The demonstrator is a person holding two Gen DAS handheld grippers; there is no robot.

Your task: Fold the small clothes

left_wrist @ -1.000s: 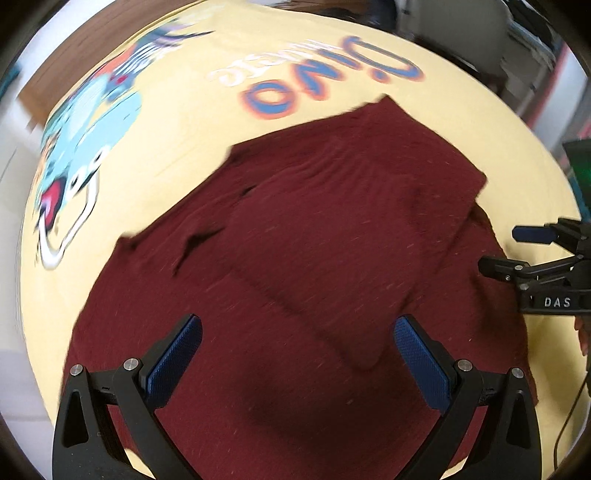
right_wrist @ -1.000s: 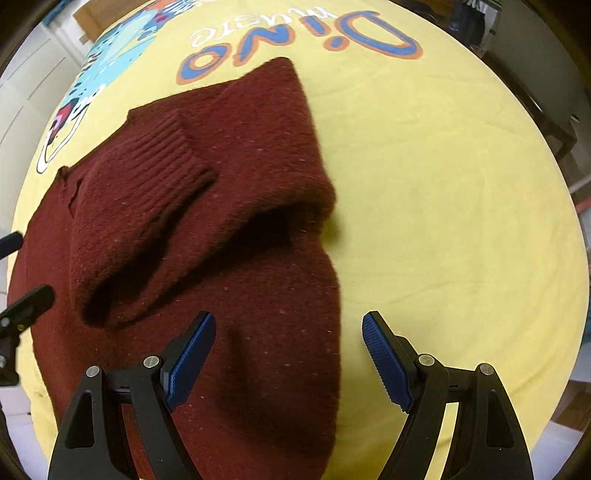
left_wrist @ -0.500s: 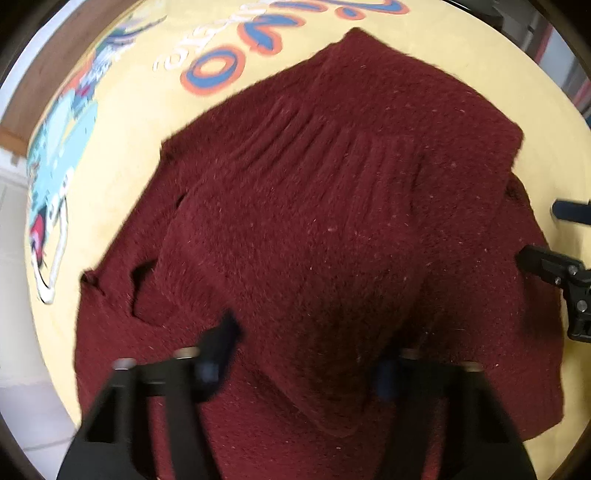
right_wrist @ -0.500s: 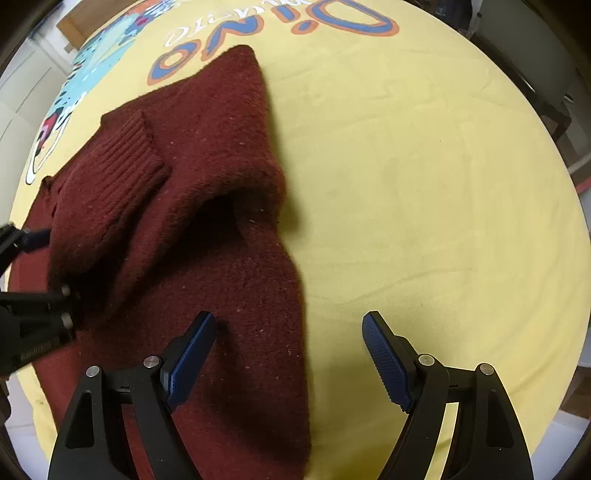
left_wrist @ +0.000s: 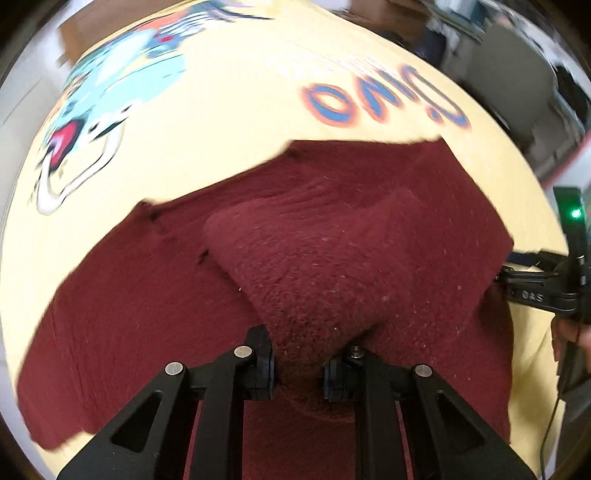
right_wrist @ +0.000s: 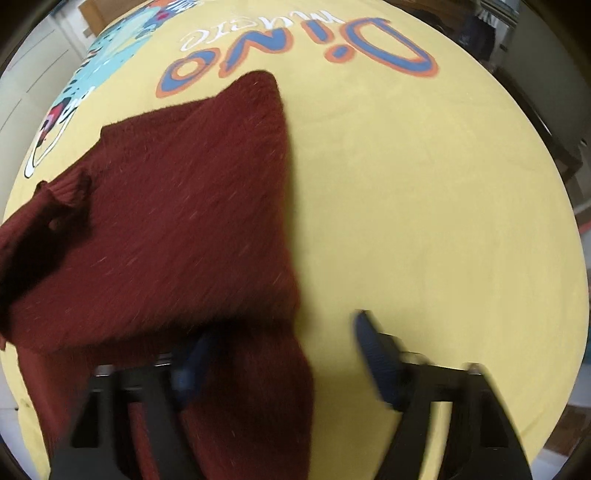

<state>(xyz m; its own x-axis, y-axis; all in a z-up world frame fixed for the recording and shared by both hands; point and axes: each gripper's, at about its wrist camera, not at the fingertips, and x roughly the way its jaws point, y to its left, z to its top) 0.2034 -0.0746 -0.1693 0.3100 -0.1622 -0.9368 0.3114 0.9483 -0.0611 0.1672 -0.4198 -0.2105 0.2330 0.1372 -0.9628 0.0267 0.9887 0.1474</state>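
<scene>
A dark red knit sweater lies on a yellow cloth printed with a dinosaur and "Dino". My left gripper is shut on a folded part of the sweater and lifts it into a peak. My right gripper is open, its left finger over the sweater's right edge, its right finger over bare yellow cloth. The right gripper also shows at the right edge of the left wrist view, beside the sweater.
The yellow cloth covers the whole table; its edges curve away on all sides. Dark furniture stands beyond the far right edge. A wooden board lies past the far left.
My left gripper has closed on the sweater's folded part and raised it. My right gripper has moved forward and left over the sweater's right edge, still open.
</scene>
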